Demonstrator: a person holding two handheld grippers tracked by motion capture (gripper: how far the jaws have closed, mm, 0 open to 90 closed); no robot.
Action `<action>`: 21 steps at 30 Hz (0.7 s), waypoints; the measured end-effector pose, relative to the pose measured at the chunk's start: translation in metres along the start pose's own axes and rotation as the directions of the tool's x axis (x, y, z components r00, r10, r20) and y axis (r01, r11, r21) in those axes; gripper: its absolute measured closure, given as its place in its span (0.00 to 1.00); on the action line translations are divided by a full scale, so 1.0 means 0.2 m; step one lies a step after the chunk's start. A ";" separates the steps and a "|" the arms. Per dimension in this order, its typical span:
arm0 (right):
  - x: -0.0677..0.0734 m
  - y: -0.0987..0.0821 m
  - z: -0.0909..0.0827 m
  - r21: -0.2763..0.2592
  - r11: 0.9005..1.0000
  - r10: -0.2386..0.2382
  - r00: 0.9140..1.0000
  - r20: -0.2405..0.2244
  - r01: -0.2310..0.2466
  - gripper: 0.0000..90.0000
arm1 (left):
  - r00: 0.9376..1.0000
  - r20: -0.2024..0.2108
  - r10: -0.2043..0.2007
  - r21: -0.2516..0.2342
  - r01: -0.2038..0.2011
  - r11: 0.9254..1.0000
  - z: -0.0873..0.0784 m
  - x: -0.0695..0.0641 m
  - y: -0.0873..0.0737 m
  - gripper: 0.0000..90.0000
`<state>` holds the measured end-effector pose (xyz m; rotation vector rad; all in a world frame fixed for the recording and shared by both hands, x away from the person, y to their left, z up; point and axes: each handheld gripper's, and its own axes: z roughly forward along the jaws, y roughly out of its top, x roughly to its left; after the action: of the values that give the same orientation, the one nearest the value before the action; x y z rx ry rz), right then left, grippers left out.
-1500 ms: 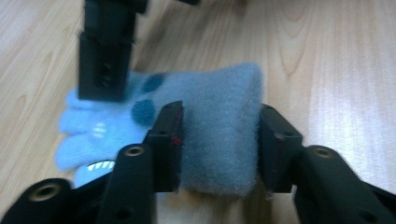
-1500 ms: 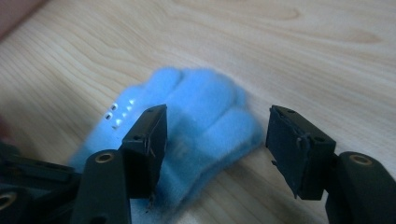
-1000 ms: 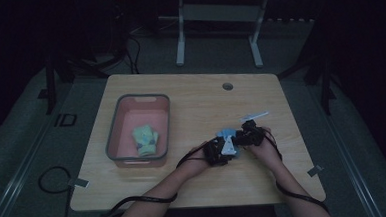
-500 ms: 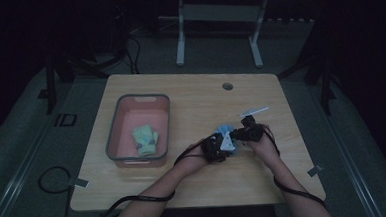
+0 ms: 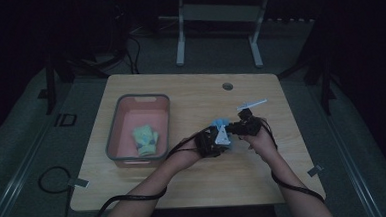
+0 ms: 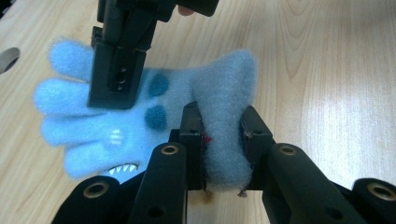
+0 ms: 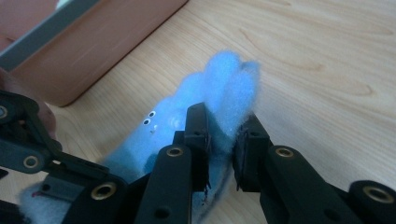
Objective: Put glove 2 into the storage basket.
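A fluffy blue glove (image 6: 140, 121), right of the pink bin (image 5: 116, 137), is now lifting off the counter (image 5: 190, 96). The left hand-held gripper (image 6: 222, 140) is pinching its cuff; the right hand-held gripper (image 7: 223, 133), having just been closing, is clamping its fingers, so carrying can begin.

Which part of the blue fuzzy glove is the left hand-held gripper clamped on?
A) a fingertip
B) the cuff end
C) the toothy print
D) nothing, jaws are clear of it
B: in the left gripper view the left hand-held gripper squeezes the blue glove at its cuff end, opposite the fingers.
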<state>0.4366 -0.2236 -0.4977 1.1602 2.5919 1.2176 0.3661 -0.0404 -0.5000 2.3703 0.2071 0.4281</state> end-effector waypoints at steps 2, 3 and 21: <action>0.02 0.02 0.00 -0.003 1.000 -0.005 1.000 -0.004 0.005 0.87 | 1.000 -0.003 0.002 0.003 -0.002 1.000 -0.02 0.01 0.00 0.85; 0.02 0.03 0.00 -0.007 1.000 -0.007 1.000 -0.007 0.007 0.87 | 1.000 -0.001 -0.005 0.003 0.005 1.000 -0.03 0.01 0.00 0.85; 0.16 0.20 0.04 -0.021 0.999 -0.048 0.998 -0.044 0.047 0.87 | 1.000 -0.023 -0.001 0.033 0.001 0.999 -0.25 0.09 -0.04 0.85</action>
<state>0.4416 -0.1808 -0.4684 1.0742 2.6166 1.2709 0.3646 0.0010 -0.4668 2.3987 0.2276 0.4549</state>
